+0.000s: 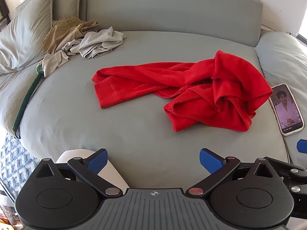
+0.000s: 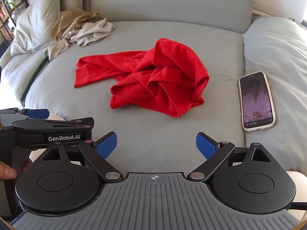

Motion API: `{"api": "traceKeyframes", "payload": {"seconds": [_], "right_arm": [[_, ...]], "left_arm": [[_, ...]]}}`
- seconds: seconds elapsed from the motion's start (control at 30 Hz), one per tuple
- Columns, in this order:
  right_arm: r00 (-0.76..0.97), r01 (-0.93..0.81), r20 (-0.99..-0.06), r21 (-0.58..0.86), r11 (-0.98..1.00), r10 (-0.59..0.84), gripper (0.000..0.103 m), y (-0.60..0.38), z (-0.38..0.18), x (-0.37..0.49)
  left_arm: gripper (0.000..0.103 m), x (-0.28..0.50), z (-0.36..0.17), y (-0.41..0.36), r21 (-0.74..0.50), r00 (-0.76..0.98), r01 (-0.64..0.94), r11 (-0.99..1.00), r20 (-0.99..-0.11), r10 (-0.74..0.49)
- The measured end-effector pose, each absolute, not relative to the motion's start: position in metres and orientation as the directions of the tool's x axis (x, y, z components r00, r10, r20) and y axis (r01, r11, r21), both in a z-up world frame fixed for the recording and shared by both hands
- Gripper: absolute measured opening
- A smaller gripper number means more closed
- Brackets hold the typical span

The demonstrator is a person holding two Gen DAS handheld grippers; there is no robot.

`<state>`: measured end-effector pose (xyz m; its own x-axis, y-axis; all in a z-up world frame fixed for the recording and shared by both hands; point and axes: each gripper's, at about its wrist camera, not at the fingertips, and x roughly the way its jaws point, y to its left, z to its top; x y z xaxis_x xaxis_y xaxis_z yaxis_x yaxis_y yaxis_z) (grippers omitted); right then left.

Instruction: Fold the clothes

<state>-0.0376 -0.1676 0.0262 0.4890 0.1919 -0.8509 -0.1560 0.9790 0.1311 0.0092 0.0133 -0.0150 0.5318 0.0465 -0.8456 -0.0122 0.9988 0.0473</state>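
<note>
A crumpled red long-sleeved garment [image 1: 191, 90] lies in a twisted heap on the grey sofa seat [image 1: 115, 130], one sleeve stretched out to the left. It also shows in the right wrist view [image 2: 153, 80]. My left gripper [image 1: 153, 159] is open and empty, held above the seat's front edge, short of the garment. My right gripper [image 2: 156, 143] is open and empty, also near the front edge. The left gripper [image 2: 36, 115] shows at the left of the right wrist view.
A pile of tan and light grey clothes [image 1: 80, 38] lies at the back left by a pillow [image 1: 25, 36]. A phone [image 2: 257, 100] with a lit screen lies to the right of the garment, beside a cushion [image 2: 278, 61]. A green strap [image 1: 26, 99] runs along the seat's left edge.
</note>
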Motion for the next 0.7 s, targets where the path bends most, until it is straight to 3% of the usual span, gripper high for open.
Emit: {"api": "traceKeyframes", "payload": {"seconds": [0.1,0.3,0.5,0.6,0.7], "right_arm": [[0.484,-0.128,-0.852,0.157,0.979,0.2,0.093,-0.176,0.021,-0.034],[0.571,-0.084,-0.795,0.194,0.977,0.207,0.093,-0.199,0.006,-0.028],[0.689,-0.123,-0.707,0.101,0.987,0.158,0.072,-0.205,-0.018,-0.012],[0.702,-0.191,-0.685,0.079,0.978,0.193,0.057,-0.202,-0.031,0.003],[0.694,-0.261,-0.683,0.057,0.964,0.228,0.055,-0.191,-0.042,0.016]], "left_arm": [[0.102,0.017,-0.023,0.026,-0.03,0.507,-0.069,0.997,-0.862,0.01],[0.089,0.029,-0.037,0.048,-0.145,0.472,-0.179,0.973,-0.88,-0.044],[0.086,0.045,-0.048,0.045,-0.184,0.543,-0.157,0.97,-0.837,-0.07],[0.073,0.052,-0.054,0.043,-0.207,0.558,-0.158,0.966,-0.825,-0.086],[0.069,0.055,-0.06,0.043,-0.217,0.554,-0.168,0.962,-0.828,-0.09]]}}
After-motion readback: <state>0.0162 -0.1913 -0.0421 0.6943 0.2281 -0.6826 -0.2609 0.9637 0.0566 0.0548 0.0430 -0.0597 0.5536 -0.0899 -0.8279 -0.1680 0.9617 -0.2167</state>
